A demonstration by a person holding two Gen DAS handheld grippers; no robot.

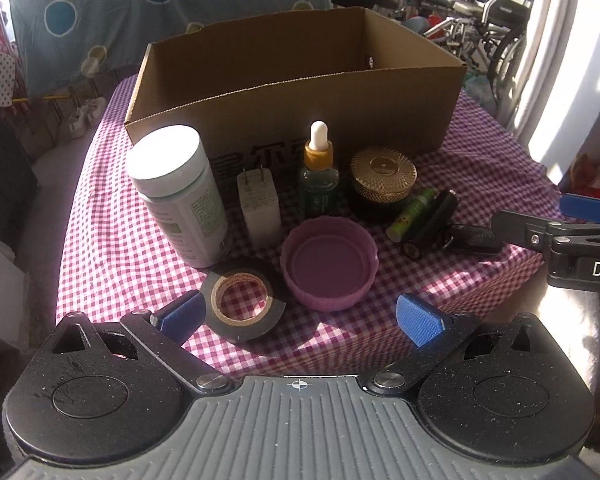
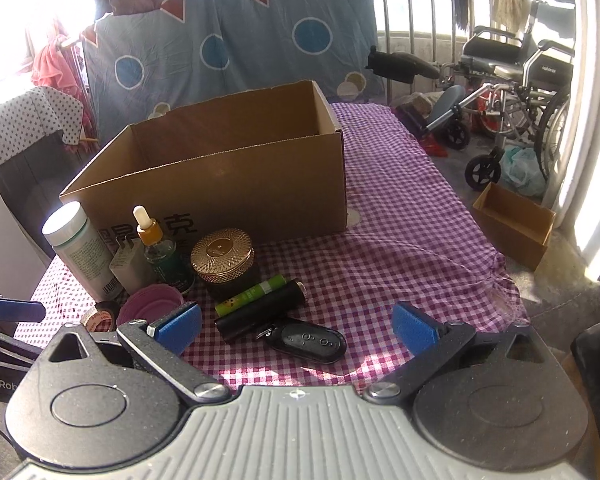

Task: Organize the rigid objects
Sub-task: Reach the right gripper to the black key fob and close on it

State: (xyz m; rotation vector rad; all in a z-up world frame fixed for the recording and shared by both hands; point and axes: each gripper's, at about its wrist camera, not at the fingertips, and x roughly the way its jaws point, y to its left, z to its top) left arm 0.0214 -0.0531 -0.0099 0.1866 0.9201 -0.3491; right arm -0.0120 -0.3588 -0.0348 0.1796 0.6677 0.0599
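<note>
Key fob [image 2: 308, 339], black, hard, light, likely slick-shelled (best pinched across narrow sides), flat on checked table [image 2: 400, 248]; both tongs [image 2: 296, 322] [image 1: 298, 316] spread wide, empty.

The cardboard box [image 1: 292, 120] hides its own floor behind its near wall, and its printed characters are half covered by the dropper bottle [image 1: 318, 176] and white charger [image 1: 259, 208] standing before it. The key fob [image 1: 474, 238] is partly hidden behind the right gripper [image 1: 540, 220].
</note>
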